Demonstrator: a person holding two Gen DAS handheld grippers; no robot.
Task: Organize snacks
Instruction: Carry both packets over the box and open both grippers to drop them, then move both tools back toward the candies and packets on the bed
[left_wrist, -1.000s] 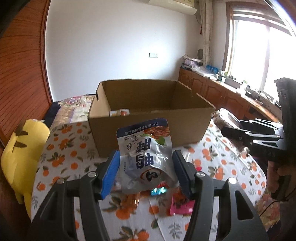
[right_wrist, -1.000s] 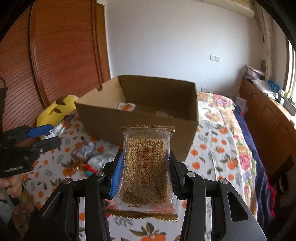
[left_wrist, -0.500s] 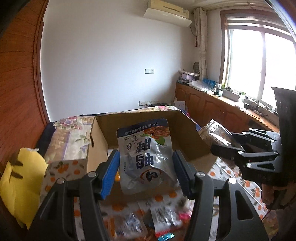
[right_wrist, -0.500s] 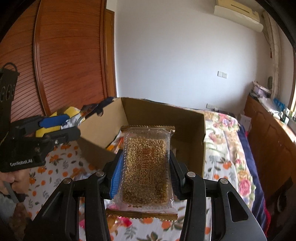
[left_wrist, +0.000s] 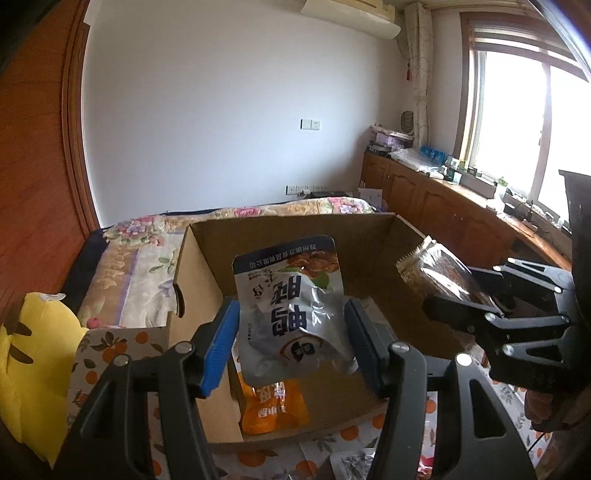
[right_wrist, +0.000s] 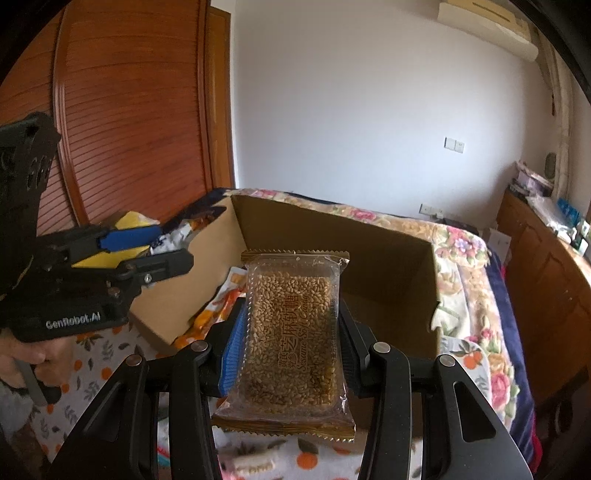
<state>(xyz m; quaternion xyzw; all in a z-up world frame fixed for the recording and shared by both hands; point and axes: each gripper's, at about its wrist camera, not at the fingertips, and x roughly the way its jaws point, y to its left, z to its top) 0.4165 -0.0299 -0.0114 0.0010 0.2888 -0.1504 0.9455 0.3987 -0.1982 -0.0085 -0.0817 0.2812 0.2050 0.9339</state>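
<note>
Whereas a second ago both grippers hung short of the box (left_wrist: 369, 236), the left gripper (left_wrist: 291, 345), clamped on a silver pouch (left_wrist: 291, 310), and right gripper (right_wrist: 288, 345), clamped on sesame candy (right_wrist: 291, 325), now hover over its opening; release likely follows.

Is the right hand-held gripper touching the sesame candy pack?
Touching. The right wrist view shows the right hand-held gripper with both fingers pressed against the sides of the sesame candy pack, no gap on either side.

Both grippers raised from tablecloth level to above the cardboard box (left_wrist: 207, 258); silver pouch (left_wrist: 291, 314), sesame pack (right_wrist: 291, 332) now over its opening
</note>
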